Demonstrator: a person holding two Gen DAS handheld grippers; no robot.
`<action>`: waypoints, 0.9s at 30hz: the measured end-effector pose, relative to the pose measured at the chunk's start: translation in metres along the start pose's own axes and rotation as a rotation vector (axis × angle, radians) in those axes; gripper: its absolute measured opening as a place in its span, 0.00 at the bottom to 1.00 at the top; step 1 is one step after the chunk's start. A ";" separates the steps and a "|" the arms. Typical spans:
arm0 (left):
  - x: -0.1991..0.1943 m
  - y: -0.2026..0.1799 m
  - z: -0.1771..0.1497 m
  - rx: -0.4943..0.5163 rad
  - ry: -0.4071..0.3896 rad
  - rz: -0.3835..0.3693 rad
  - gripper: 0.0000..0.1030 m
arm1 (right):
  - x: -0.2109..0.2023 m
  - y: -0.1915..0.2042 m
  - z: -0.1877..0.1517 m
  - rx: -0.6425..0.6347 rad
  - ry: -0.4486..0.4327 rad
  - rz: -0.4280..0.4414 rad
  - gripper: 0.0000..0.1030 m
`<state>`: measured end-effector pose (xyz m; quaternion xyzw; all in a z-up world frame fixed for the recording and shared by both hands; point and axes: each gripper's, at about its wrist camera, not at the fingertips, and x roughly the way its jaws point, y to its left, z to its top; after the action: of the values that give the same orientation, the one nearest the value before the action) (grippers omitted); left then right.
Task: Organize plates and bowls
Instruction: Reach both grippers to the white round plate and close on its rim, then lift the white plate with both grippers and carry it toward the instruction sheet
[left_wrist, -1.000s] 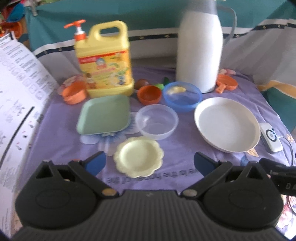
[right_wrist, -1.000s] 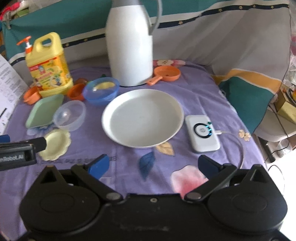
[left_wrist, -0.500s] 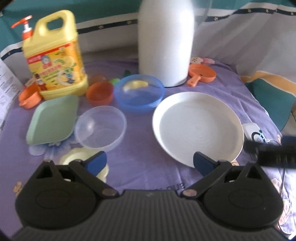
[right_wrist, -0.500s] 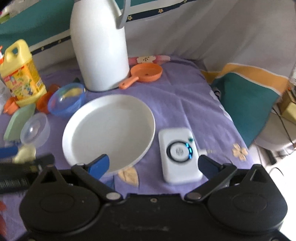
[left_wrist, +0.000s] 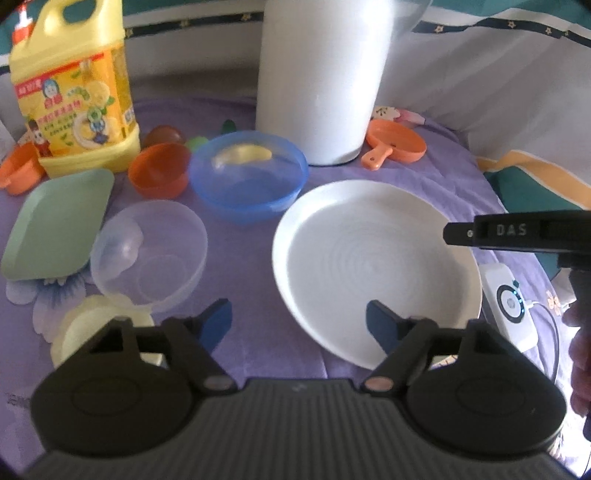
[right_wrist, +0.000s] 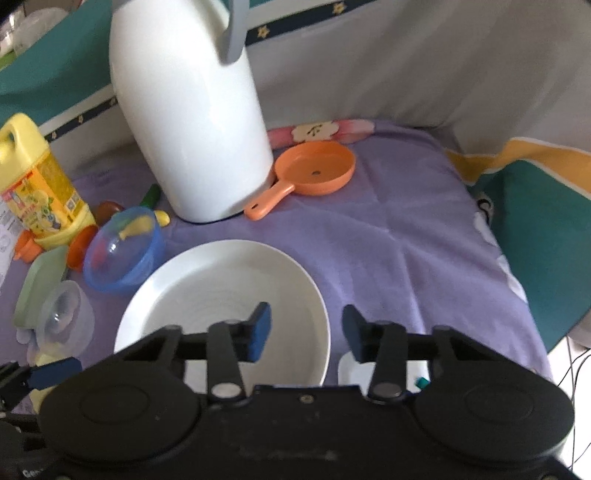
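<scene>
A large white plate (left_wrist: 373, 258), round and shallow with faint concentric rings at its centre, is seen lying on a purple flowered cloth (left_wrist: 251, 266), in front of a tall white jug (left_wrist: 321, 74). To its left a blue see-through bowl (left_wrist: 249, 181) is set, with something yellow inside it. Beside that bowl stands a small orange bowl (left_wrist: 160, 173), and nearer the camera a clear bowl (left_wrist: 149, 254) rests partly over a pale yellow scalloped plate (left_wrist: 99, 325). A pale green square plate (left_wrist: 55, 225) lies at the far left.

The left gripper (left_wrist: 299, 321) is held above the near left edge of the white plate; its jaws are closing, with the plate's rim between them but not yet pressed. The right gripper (right_wrist: 304, 332) is held over the plate's right edge; its jaws are closing too, the rim lying between them, and no contact by the pads can be made out.

The letters "DAS" are read on the right gripper's side bar in the left wrist view. A yellow detergent bottle (left_wrist: 74, 88) bears a red and yellow label with cartoon figures; its writing is too blurred to be read. A white power bank (left_wrist: 511, 306) lies just beside the plate.
</scene>
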<state>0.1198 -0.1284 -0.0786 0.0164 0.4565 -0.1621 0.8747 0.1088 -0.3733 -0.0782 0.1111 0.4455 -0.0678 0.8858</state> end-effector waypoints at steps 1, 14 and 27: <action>0.003 0.000 0.000 -0.006 0.010 -0.008 0.70 | 0.003 0.000 0.000 -0.002 0.007 0.000 0.38; 0.026 -0.005 -0.001 0.029 0.032 -0.038 0.35 | 0.027 -0.005 -0.006 0.001 0.053 0.015 0.16; 0.010 0.001 -0.004 0.048 0.022 -0.001 0.34 | 0.013 0.020 -0.018 -0.050 0.037 -0.040 0.16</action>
<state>0.1223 -0.1296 -0.0885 0.0391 0.4621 -0.1732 0.8689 0.1071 -0.3492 -0.0968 0.0811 0.4654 -0.0723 0.8784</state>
